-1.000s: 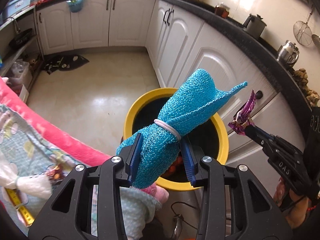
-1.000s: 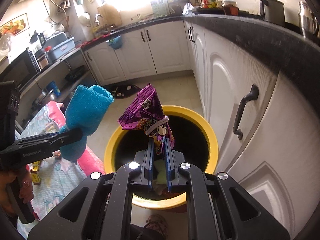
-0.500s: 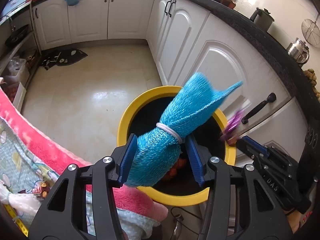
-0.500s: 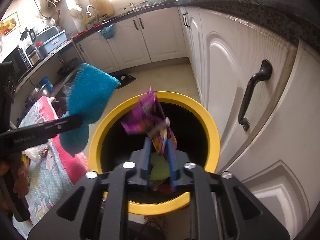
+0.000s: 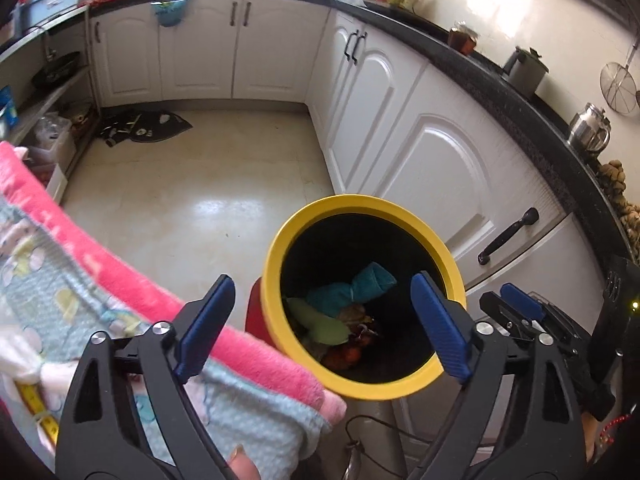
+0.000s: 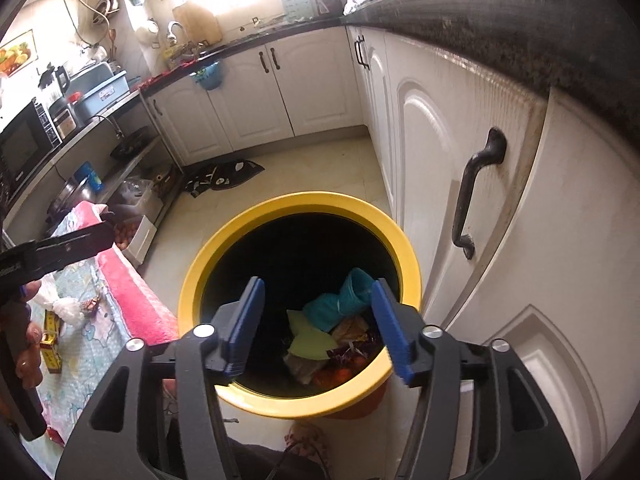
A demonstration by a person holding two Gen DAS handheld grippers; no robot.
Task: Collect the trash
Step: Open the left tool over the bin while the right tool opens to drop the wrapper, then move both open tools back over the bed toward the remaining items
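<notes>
round yellow-rimmed trash bin (image 5: 362,204) | soft, light blue knitted cloth bundle (image 5: 354,289) inside bin; grab its tied middle | left gripper (image 5: 320,324), right gripper (image 6: 318,326) over bin, just opened, empty

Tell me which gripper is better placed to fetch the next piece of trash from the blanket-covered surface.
Left, probably. The left gripper is open and empty, right beside the pink-edged blanket. The right gripper, also open and empty, sits over the yellow bin against the cabinets, farther from the blanket. Both jaws have just been opening.
</notes>
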